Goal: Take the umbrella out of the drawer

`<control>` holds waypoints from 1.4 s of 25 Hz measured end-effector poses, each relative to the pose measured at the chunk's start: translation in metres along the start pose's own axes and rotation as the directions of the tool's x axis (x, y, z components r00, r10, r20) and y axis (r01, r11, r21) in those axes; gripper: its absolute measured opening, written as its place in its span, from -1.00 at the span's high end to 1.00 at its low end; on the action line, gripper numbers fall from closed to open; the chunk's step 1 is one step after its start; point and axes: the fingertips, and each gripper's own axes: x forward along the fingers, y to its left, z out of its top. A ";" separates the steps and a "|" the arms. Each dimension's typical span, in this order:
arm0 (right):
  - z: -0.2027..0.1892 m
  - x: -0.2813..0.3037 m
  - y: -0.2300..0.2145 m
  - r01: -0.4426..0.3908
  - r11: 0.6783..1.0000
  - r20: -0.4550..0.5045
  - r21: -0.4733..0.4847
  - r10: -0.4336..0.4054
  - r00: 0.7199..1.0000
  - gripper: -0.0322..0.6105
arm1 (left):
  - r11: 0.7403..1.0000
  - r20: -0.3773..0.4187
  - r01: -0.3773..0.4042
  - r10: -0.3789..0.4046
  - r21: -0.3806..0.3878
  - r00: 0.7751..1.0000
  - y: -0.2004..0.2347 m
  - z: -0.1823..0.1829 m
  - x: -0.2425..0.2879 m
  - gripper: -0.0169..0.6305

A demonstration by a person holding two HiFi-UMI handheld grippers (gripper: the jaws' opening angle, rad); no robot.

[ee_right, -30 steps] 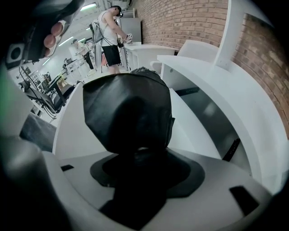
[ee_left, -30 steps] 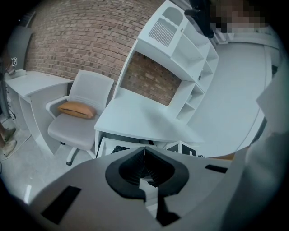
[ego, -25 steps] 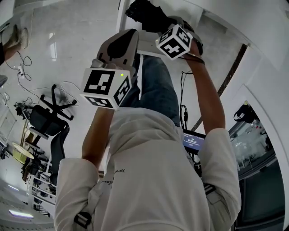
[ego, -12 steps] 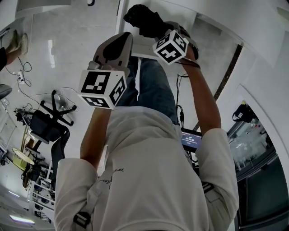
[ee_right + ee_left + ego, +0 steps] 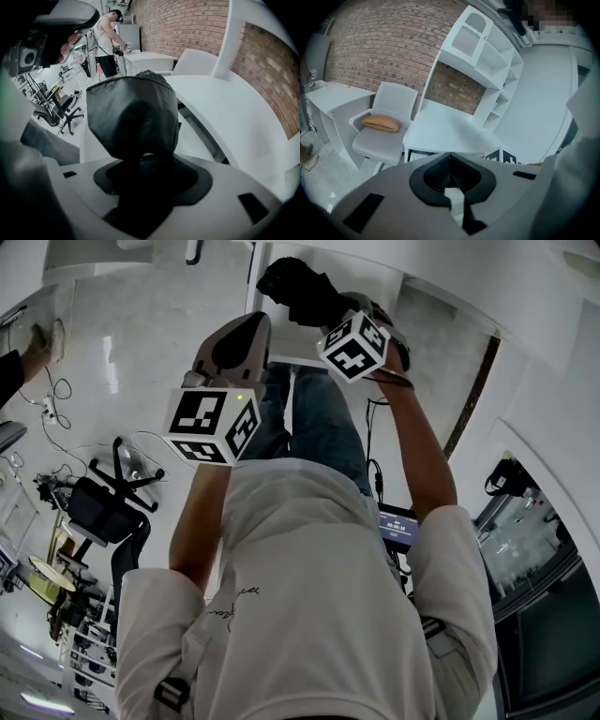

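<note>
Head view: right gripper (image 5: 323, 307) at far end of reach, clenched on dark folded umbrella (image 5: 295, 285). Left gripper (image 5: 246, 326) just left of it, not touching umbrella. Drawer not made out.

Left gripper view: jaws pressed together, nothing between. White desk (image 5: 445, 129) ahead, chair (image 5: 379, 136) to left.

Right gripper view: umbrella (image 5: 133, 112) fills jaws, gripped at near end. Likely out of drawer already. Firm squeeze, lift clear of desk edge; left gripper free to steady far end.

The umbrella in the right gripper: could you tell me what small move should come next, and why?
Probably lower the umbrella onto the desk and set it down. The right gripper is shut on it and holds it in the air, with the bare white top just beyond it. The left gripper is shut and empty.
</note>
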 end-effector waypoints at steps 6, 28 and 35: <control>-0.001 -0.013 0.002 0.007 1.000 0.015 0.025 -0.007 1.000 0.14 | 1.000 0.026 0.001 -0.002 0.017 1.000 -0.007 0.007 -0.007 0.90; 0.001 -0.073 0.005 0.023 0.986 0.101 0.166 -0.040 0.994 0.14 | 0.997 0.042 0.061 -0.063 0.042 0.997 -0.034 0.016 -0.023 0.90; -0.001 -0.089 0.005 0.034 0.982 0.127 0.186 -0.059 0.990 0.14 | 0.996 0.053 0.070 -0.073 0.055 0.996 -0.041 0.020 -0.027 0.90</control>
